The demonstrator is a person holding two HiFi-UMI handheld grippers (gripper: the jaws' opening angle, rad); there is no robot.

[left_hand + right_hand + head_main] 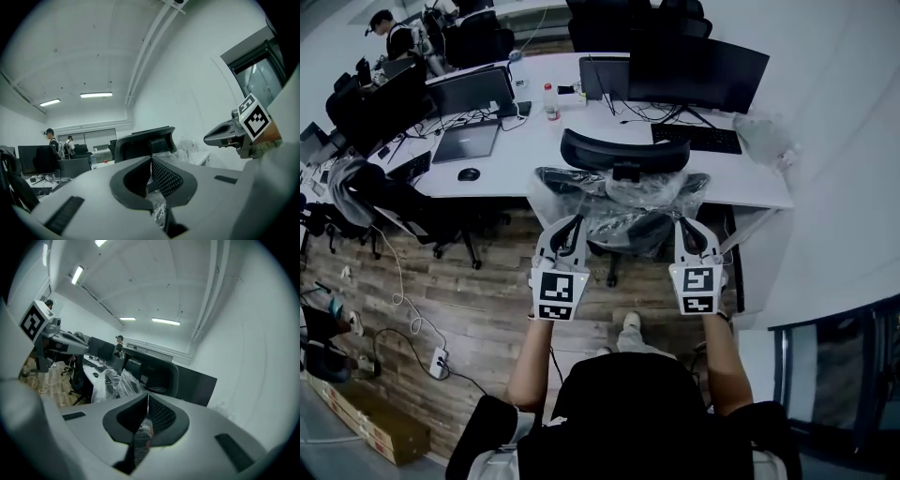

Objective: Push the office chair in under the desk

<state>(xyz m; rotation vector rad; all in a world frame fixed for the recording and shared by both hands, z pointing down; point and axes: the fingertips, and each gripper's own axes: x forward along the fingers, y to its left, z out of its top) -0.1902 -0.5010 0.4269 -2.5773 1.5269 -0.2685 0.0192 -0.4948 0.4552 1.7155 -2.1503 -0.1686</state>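
Flanking the office chair (pixel 623 152), left gripper (pixel 574 222) and right gripper (pixel 686 226) hold fingers (pixel 166 177) together.

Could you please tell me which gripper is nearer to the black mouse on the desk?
Left. The left gripper is at the office chair on the side toward the mouse; the right gripper is at the chair's far side.

1. Black office chair in clear plastic wrap (pixel 619 150): seat front was hidden under the white desk (pixel 534 159); base mostly covered.
2. Small clear bottle (pixel 550 101): label too small to read.
3. Left gripper (pixel 151 157): jaws closed; couldn't tell whether they pinched the wrap.
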